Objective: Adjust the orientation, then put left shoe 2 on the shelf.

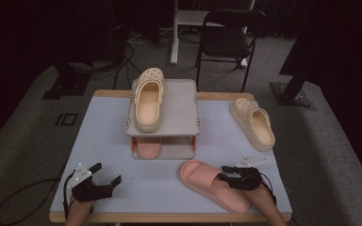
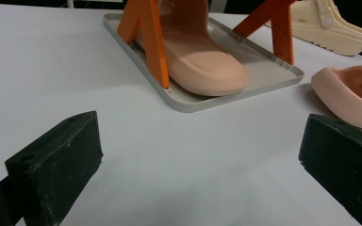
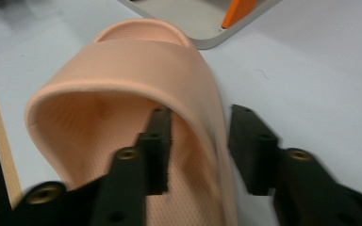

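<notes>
Pink slide (image 3: pixel 136 94) sits between jaws of my right gripper (image 3: pixel 195 146), one inside its strap, not yet pressing; my left gripper (image 2: pixel 193 160) stands open over the table (image 2: pixel 42 70).

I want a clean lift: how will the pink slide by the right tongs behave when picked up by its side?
The pink slide looks like thick moulded foam, so probably light. Its strap wall may flex between the right tongs. Held at one edge, it may tilt; its matte texture should resist slipping.
</notes>
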A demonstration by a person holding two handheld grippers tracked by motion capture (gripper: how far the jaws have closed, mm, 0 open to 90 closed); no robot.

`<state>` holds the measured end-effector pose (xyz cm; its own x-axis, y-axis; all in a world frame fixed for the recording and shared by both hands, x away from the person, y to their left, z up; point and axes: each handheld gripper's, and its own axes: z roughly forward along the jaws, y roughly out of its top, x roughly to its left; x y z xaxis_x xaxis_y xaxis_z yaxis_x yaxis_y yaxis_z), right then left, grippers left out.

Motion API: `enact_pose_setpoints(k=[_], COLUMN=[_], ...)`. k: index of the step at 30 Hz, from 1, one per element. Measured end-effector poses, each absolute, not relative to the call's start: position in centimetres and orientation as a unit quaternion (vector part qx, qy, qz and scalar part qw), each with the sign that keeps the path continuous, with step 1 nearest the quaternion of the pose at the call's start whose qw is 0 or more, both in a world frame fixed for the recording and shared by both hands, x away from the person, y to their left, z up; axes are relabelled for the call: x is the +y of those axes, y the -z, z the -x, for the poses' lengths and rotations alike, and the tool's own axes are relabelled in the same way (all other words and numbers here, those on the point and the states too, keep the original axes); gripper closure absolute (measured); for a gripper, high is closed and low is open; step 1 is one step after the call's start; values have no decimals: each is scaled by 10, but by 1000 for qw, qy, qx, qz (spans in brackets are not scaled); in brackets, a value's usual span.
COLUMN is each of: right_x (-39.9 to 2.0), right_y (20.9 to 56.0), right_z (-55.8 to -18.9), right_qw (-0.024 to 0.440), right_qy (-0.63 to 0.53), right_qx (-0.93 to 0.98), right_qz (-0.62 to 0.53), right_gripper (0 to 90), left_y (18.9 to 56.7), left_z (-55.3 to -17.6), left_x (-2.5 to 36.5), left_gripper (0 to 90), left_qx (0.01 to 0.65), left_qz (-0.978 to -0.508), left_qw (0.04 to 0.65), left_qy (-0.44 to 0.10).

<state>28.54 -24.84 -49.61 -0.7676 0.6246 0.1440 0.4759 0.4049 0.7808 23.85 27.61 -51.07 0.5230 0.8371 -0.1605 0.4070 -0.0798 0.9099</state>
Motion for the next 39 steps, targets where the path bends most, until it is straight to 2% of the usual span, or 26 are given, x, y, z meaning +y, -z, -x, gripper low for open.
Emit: enact_pose_setpoints(k=[10, 21, 39], right_x=[-241, -235, -197], right_y=[496, 482, 472], right_z=[-288, -289, -296], right_qw=[102, 105, 111], right_qy=[-421, -445, -461], right_qx=[842, 831, 820], right_qz=[-322, -319, -320], right_gripper=[770, 785, 797], left_y=[511, 510, 508], left_z=[-239, -238, -241], left_x=[277, 277, 276], left_gripper=[1, 1, 1], left_qx=[444, 443, 438], left_qz=[-703, -702, -703], left_qw=[515, 517, 519], left_qy=[-208, -208, -210])
